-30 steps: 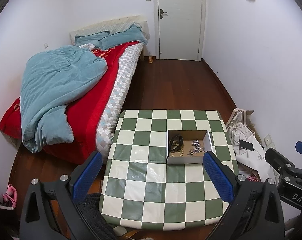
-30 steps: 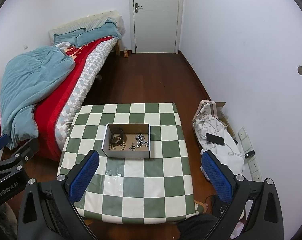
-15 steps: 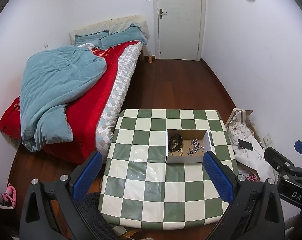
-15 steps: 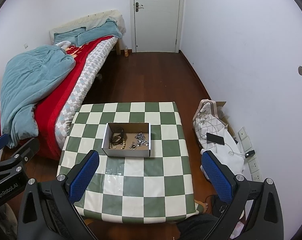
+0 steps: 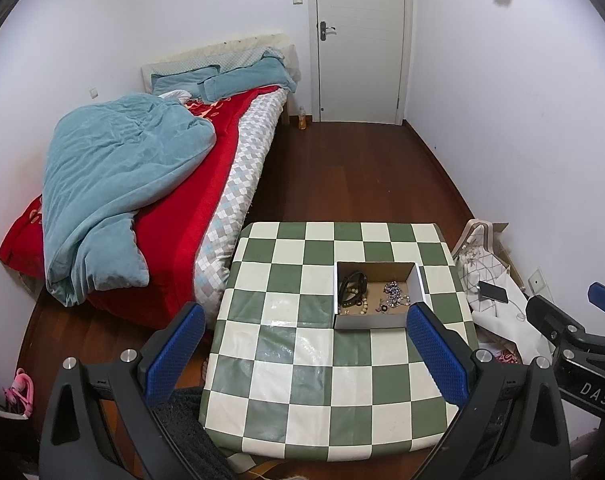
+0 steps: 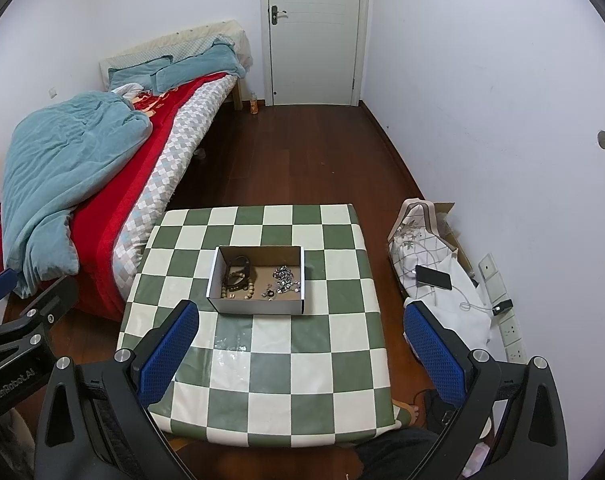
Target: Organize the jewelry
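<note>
Currently we hold the left gripper (image 5: pixel 302 354) and right gripper (image 6: pixel 300 342) high above the green-and-white checkered table (image 6: pixel 322 340), jaws spread wide, empty. Jewelry: black band, beads, silvery chain lie in the shallow white cardboard box (image 6: pixel 258 304) mid-table. We should descend vertically, pinching one piece without snagging neighbours.

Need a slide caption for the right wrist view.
Open right gripper above checkered table, jewelry box ahead.

Left gripper (image 5: pixel 302 354) and right gripper (image 6: pixel 300 344) apparently hover, jaws wide.

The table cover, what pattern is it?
Green and cream checks on the table cover, clearest in the right wrist view.
</note>
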The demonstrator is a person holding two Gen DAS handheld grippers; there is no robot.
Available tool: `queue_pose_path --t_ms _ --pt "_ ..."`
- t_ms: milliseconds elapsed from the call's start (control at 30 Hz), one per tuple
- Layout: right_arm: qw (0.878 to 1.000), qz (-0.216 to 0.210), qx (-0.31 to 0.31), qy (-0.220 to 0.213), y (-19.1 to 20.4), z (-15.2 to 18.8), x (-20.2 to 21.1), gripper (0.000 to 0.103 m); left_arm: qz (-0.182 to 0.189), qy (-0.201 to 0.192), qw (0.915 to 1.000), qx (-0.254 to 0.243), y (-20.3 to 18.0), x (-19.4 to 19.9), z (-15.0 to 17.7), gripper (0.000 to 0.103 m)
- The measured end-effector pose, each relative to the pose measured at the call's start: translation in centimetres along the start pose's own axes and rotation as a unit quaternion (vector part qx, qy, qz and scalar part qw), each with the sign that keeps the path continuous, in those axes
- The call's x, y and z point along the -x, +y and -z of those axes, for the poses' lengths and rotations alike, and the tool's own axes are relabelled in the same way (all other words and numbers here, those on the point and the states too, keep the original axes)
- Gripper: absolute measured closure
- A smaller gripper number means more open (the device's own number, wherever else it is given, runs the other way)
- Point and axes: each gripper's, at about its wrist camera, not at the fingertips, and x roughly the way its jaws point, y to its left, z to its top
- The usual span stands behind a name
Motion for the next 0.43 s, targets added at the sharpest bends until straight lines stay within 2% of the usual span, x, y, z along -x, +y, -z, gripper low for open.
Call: queue_pose_path --t_ms 433 --pt "1.000 -0.001 0.000 0.000 0.00 0.02 0.04 0.000 0.006 -0.002 1.0000 0.003 0.04 0.33 -0.14 0.000"
